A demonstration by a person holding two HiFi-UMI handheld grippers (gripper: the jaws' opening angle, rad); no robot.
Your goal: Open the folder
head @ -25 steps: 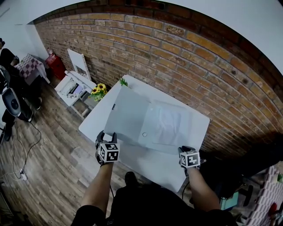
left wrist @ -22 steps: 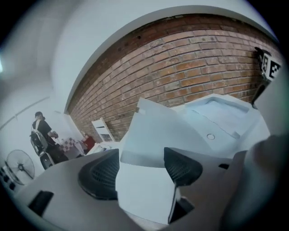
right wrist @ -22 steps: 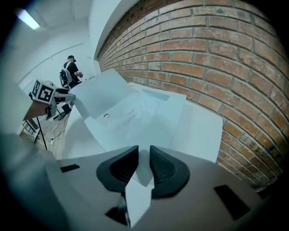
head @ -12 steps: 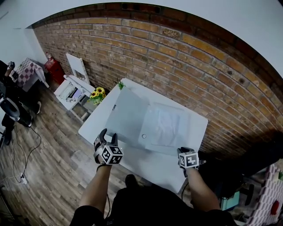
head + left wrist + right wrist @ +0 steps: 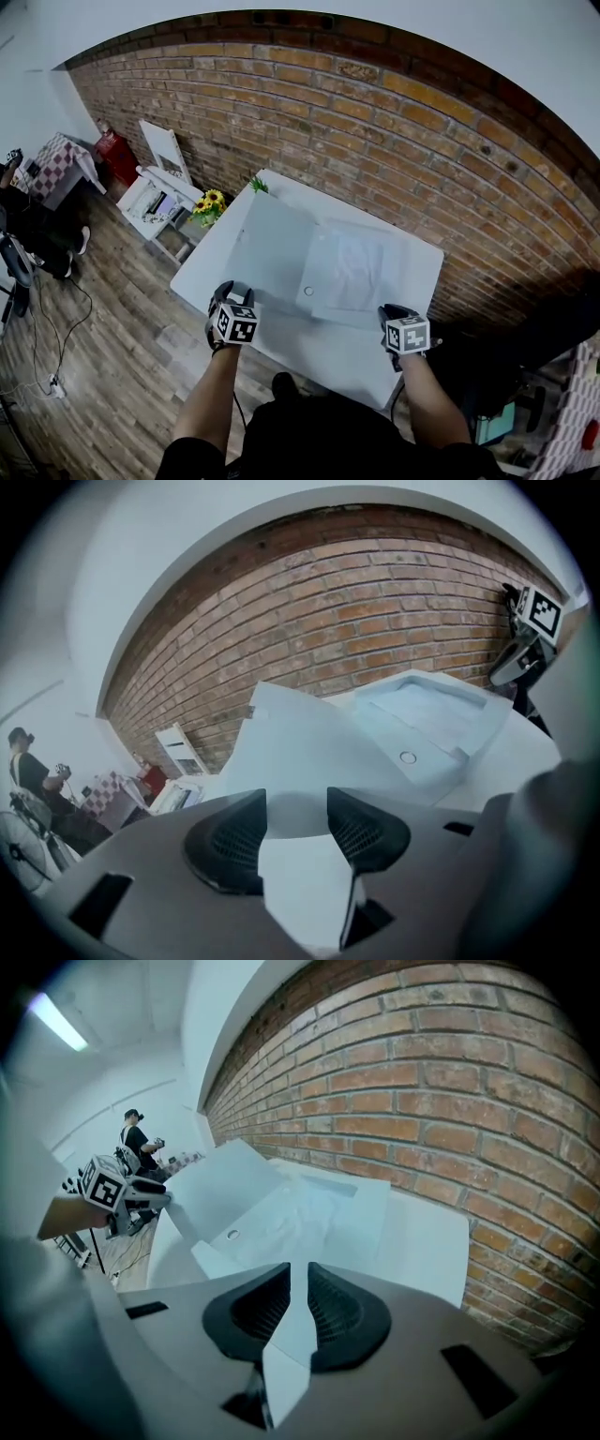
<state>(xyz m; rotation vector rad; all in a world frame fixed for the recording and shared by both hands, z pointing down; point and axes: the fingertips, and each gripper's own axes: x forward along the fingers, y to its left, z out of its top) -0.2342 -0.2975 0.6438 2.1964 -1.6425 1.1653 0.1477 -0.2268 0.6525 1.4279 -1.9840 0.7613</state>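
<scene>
The pale grey folder (image 5: pixel 319 267) lies open on the white table (image 5: pixel 328 352). Its cover (image 5: pixel 267 246) is spread to the left and papers (image 5: pixel 361 267) show in the right half, with a round snap (image 5: pixel 307 292) near the front edge. My left gripper (image 5: pixel 231 302) (image 5: pixel 295 808) is at the cover's near left corner. Its jaws are closing with a clear gap, and the cover's edge lies just ahead, not pressed by the pads. My right gripper (image 5: pixel 403 323) (image 5: pixel 298 1283) hovers over the table's near right part, clear of the folder. Its jaws are closing to a narrow slit with nothing in it.
A brick wall (image 5: pixel 394 141) runs behind the table. Left of the table stand sunflowers (image 5: pixel 208 200), a low white rack (image 5: pixel 155 192) and a red object (image 5: pixel 117 155) on the wooden floor. A person (image 5: pixel 23 220) is at the far left.
The cover, raised before, has dropped lower and lies out to the left. My left gripper's jaws widened off it, then narrowed. My right gripper rose slightly.
</scene>
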